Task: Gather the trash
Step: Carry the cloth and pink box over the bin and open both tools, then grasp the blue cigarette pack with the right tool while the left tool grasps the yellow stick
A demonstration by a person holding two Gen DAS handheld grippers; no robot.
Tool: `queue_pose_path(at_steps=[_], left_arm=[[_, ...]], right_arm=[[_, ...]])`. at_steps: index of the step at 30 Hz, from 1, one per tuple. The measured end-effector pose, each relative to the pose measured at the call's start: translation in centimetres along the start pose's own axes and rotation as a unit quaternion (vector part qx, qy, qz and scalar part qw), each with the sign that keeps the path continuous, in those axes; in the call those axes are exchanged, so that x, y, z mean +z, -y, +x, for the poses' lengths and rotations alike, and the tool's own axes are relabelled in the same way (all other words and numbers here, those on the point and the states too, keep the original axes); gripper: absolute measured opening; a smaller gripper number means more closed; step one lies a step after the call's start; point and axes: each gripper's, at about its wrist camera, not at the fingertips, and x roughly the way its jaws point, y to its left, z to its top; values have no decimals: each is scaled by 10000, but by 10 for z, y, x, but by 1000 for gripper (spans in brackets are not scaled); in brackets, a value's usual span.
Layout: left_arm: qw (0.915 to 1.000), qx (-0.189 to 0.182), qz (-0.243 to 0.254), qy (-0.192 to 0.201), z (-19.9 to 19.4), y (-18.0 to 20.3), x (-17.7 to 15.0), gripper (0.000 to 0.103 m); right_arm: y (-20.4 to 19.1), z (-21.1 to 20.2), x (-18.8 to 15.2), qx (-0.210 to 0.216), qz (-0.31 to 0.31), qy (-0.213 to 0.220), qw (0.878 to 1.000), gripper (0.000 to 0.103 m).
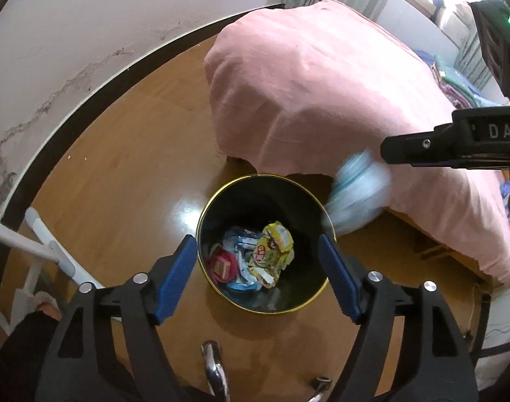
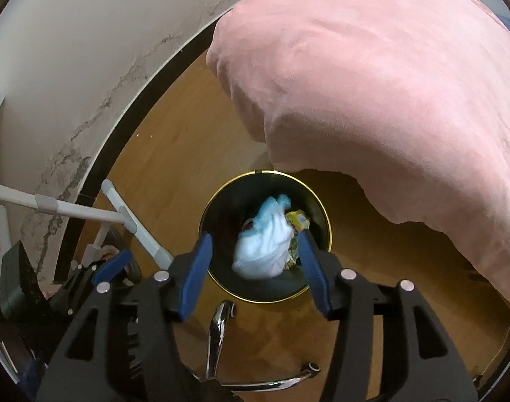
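Pink fabric, a bedspread (image 2: 389, 83), drapes over the bed and fills the space above and to the right of the right gripper's fingers; its hem hangs past the far rim of the bin. Below it the wooden floor (image 1: 127, 184) runs out to a dark skirting board (image 1: 87, 100) and a stained white wall (image 1: 70, 33), all to the left of the left gripper's fingers.

Between the blue pads of both grippers stands the black waste bin (image 1: 251, 194) with a gold rim, upright on the floor. A white tubular frame (image 2: 87, 212) sits to the left of the right gripper's fingers, and a chrome chair leg (image 2: 218, 331) shows just below them.

Right gripper (image 2: 255, 268): fingers spread wide, nothing between them. A crumpled white-and-blue wad (image 2: 265, 244) (blurred, so its exact material cannot be told) is seen between the fingertips over the bin's mouth, touching neither pad. From the left wrist the same wad (image 1: 355, 194) appears beside the bin's right rim, just under the black body of the right gripper.

Left gripper (image 1: 258, 264): fingers also wide apart and empty, framing the bin. Inside it lie a yellow snack wrapper (image 1: 271, 251), a bluish-white wrapper (image 1: 241, 244) and a red round piece (image 1: 223, 264).
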Motion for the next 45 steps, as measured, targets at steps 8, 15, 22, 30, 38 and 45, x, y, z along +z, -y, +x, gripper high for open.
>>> queue_pose_path(at_steps=[8,15,22,30,38,45], left_arm=[[9973,49,335,646,-84,25,3,85],[9910,189,318,1286,-222,21,7,92],[9781,1360,-33,1576,-364,-76,-31,94],[9223,2756,-2166,1629,-486,-257,-157,94],[8680,3125,-3517,1588,-553,-342,-274,94],[8774,3280,-3216,1385,-549,-375,-271,94]], right_arm=[[-5,-25,0,-297,-118,487,9983,56],[-62,-93,-8,-701,-846,1565,9816,66],[-190,-175,-42,1062,-1742,2026,9578,71],[-443,-192,-117,2400,-4564,1443,8446,76],[-620,-161,-205,2311,-6478,1031,7186,76],[-666,-125,-238,1740,-7290,952,6552,76]])
